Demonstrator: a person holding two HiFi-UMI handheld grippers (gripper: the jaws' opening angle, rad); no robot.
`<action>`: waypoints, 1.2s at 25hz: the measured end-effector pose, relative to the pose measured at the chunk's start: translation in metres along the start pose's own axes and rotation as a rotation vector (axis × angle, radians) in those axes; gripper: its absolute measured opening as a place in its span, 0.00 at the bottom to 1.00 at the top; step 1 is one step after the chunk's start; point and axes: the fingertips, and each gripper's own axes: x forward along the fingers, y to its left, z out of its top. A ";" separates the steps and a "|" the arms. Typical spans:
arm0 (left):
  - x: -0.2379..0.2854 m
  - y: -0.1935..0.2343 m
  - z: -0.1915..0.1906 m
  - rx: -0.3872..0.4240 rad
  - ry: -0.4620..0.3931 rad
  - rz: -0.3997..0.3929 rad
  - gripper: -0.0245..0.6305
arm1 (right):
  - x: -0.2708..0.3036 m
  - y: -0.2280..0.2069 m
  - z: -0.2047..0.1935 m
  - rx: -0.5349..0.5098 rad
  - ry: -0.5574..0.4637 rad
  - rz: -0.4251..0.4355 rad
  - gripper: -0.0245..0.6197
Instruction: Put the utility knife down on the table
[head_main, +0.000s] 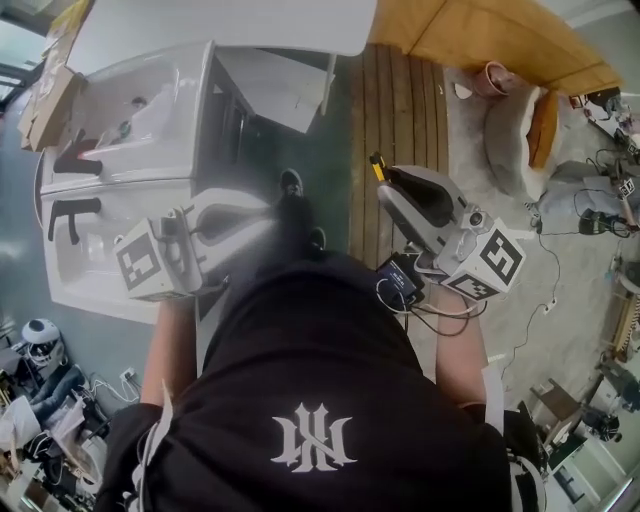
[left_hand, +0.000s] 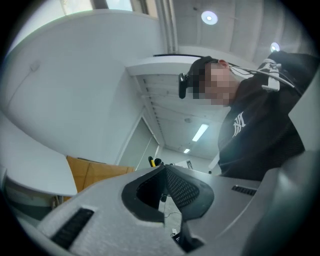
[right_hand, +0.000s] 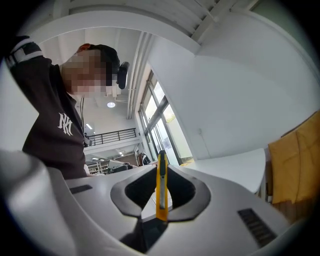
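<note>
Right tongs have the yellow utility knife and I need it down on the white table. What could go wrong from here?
1. The utility knife is pinched only across its slim body in the right tongs; it may pivot or slip when tilted down.
2. It hangs over the floor, apart from the table; opening early would likely drop it.
3. It aims upward close to the person; turn it away slowly.

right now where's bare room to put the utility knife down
The white table ahead looks bare, bordered by cardboard on its left and the orange wooden panel on its right. The white trays at left are crowded with black tools.
</note>
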 end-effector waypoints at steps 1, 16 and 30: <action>0.000 0.011 0.001 -0.009 -0.005 -0.005 0.05 | 0.003 -0.007 0.002 -0.003 0.002 -0.012 0.12; 0.036 0.191 0.062 0.008 -0.054 -0.070 0.05 | 0.101 -0.139 0.066 -0.065 0.080 -0.063 0.12; 0.047 0.302 0.089 -0.024 -0.052 -0.049 0.05 | 0.155 -0.240 0.102 -0.029 0.076 -0.095 0.12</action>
